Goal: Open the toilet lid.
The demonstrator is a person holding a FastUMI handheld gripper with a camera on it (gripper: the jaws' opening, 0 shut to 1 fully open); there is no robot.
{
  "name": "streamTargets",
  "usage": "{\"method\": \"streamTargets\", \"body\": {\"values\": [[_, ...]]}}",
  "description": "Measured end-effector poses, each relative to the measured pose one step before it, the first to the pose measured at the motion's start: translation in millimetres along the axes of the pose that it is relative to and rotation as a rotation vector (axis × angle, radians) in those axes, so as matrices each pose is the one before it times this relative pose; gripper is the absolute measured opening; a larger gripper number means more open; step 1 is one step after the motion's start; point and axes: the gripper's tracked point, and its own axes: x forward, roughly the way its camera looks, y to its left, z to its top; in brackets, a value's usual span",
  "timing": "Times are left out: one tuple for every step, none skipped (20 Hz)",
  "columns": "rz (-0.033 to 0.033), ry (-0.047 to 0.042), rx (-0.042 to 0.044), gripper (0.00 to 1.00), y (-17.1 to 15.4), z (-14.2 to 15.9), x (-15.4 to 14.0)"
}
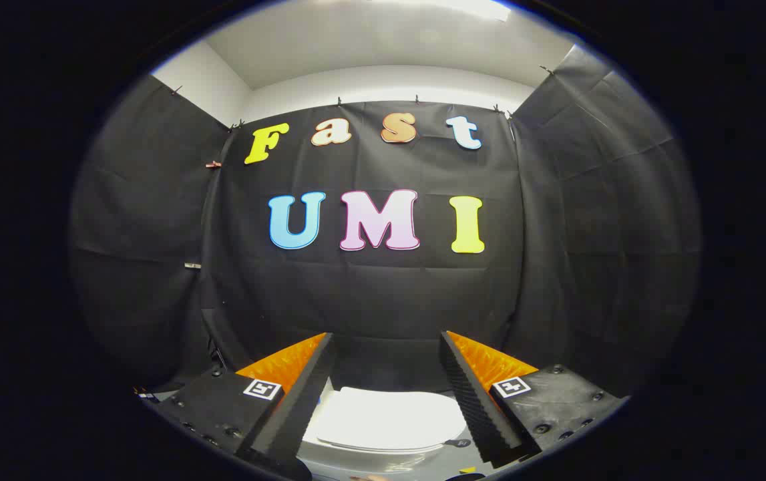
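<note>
A white toilet with its lid (389, 421) lying flat and closed sits low down, seen through the gap between my fingers and below them. My gripper (388, 344) is open, held above the toilet and pointing level at the black cloth wall, with nothing between its fingers. The fingers (302, 394) are well apart and touch nothing. The front rim of the lid curves just beneath the finger bases; the bowl below is mostly hidden.
Black cloth walls (383, 294) enclose the booth at the back and on both sides, close behind the toilet. A small dark object (456, 443) lies by the lid's right front edge. White wall and ceiling show above the cloth.
</note>
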Motion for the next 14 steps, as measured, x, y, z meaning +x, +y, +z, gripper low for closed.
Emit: {"method": "streamTargets", "body": {"values": [[0.00206,-0.00224,0.00009,0.99,1.17,1.06,-1.10],[0.00313,-0.00112,0.00531,0.99,-0.02,0.58,-0.42],[0.00523,0.00153,0.00859,0.99,0.51,-0.30,0.16],[-0.00304,0.00109,0.00514,0.99,-1.06,0.50,-0.65],[-0.00720,0.00105,-0.00183,0.99,-2.26,-0.67,0.45],[-0.00400,-0.00272,-0.00282,0.99,0.00,0.05,-0.35],[0.00014,-0.00366,-0.00193,0.99,2.04,0.51,-0.49],[-0.00160,-0.00370,-0.00201,0.99,0.12,1.33,-0.43],[0.00037,-0.00290,-0.00089,0.99,-0.61,-0.22,-0.39],[-0.00064,-0.00034,0.00038,0.99,-0.39,0.19,-0.84],[-0.00288,0.00184,0.00083,0.99,-1.75,-0.98,-1.05],[-0.00182,0.00227,0.00241,0.99,-0.27,-0.34,-1.15],[-0.00029,0.00233,0.00280,0.99,0.34,-0.38,0.43],[-0.00088,0.00197,0.00232,0.99,-0.57,-0.35,-0.87]]}}
